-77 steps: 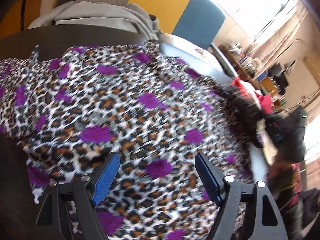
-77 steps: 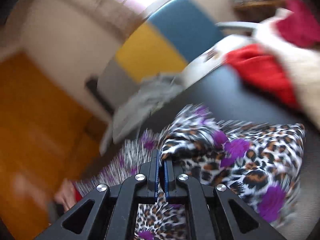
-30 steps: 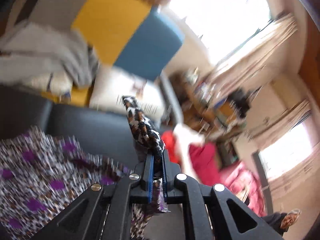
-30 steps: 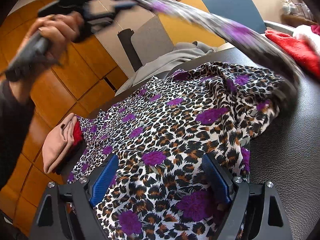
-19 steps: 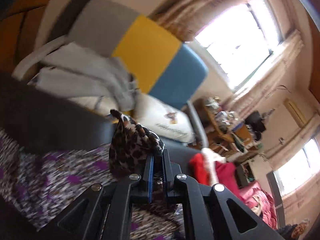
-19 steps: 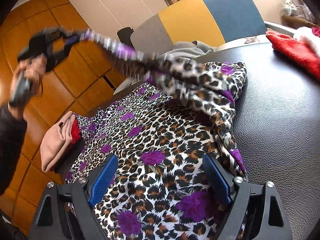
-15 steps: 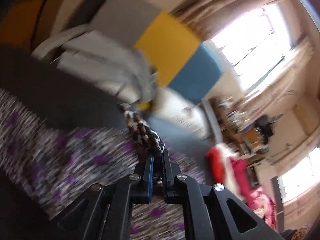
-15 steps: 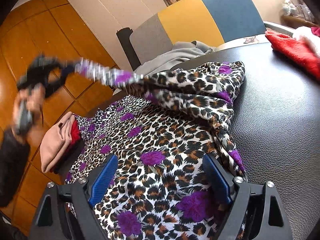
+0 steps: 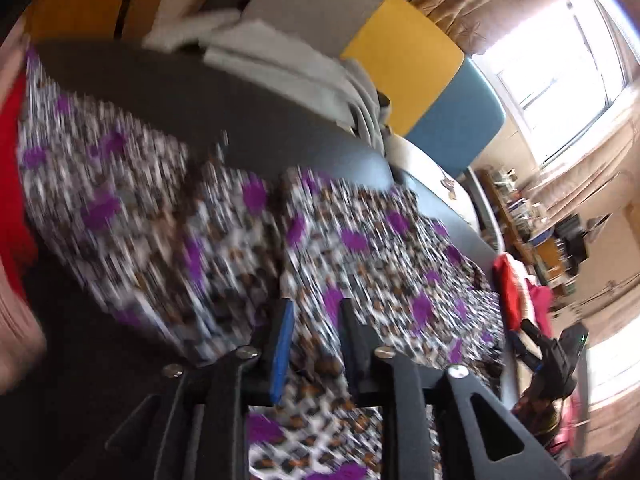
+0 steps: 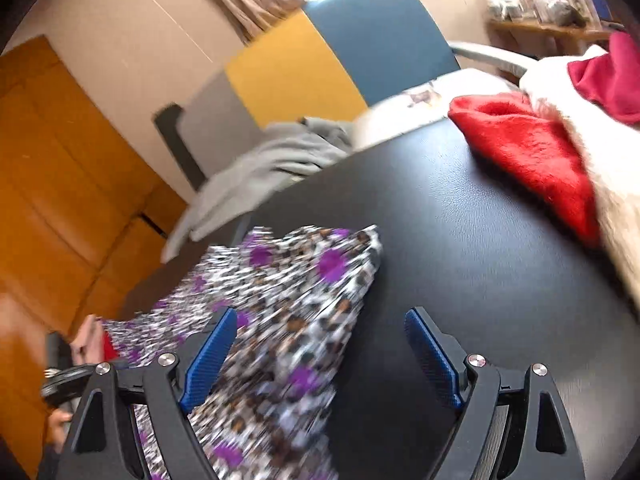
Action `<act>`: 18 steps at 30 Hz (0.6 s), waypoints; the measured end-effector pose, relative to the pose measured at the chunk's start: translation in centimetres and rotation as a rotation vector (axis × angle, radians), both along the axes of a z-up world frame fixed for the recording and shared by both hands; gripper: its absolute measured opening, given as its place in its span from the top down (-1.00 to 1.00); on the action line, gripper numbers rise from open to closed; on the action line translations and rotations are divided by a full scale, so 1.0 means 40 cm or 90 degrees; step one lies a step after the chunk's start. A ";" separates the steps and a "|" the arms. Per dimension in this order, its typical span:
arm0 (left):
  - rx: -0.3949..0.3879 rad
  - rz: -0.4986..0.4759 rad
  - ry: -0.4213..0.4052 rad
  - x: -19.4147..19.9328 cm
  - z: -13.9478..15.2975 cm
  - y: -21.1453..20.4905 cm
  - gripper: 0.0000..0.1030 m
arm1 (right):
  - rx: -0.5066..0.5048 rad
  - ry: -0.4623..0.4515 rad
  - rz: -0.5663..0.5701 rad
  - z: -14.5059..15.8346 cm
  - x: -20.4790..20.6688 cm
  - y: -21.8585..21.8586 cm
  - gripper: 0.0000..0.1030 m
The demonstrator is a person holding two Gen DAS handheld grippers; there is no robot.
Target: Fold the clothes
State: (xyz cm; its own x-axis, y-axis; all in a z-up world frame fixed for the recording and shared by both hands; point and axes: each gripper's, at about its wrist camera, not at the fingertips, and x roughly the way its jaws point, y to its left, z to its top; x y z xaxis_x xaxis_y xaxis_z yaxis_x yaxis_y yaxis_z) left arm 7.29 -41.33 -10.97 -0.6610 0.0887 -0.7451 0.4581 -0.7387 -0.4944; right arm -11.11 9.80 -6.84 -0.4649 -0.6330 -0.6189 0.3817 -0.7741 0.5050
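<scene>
A leopard-print garment with purple flowers [image 9: 360,248] lies spread on the black table [image 9: 168,92], one side folded over itself. My left gripper [image 9: 314,316] hovers just above the cloth with its fingers slightly apart and nothing between them. In the right wrist view the same garment [image 10: 288,300] lies left of centre. My right gripper [image 10: 320,340] is wide open above the garment's right edge and the bare table [image 10: 480,248]. The frames are motion-blurred.
A grey garment [image 10: 272,160] hangs over the grey, yellow and blue chair [image 10: 320,64] behind the table. Red and white clothes [image 10: 540,148] lie at the table's far right. A pink and red folded pile [image 9: 12,200] sits at the left.
My left gripper carried a corner of the garment across to the left, lowered it and let it go. My right gripper stayed open and shifted right, toward the garment's edge.
</scene>
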 end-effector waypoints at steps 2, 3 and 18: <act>-0.030 -0.006 -0.008 -0.027 0.022 -0.016 0.37 | 0.022 -0.017 -0.008 -0.018 -0.045 -0.028 -0.65; -0.045 -0.010 -0.012 -0.041 0.033 -0.024 0.32 | 0.025 -0.023 -0.007 -0.026 -0.059 -0.035 -0.63; -0.320 -0.175 -0.120 -0.178 -0.034 0.132 0.90 | 0.135 -0.020 0.035 -0.060 -0.108 -0.089 0.83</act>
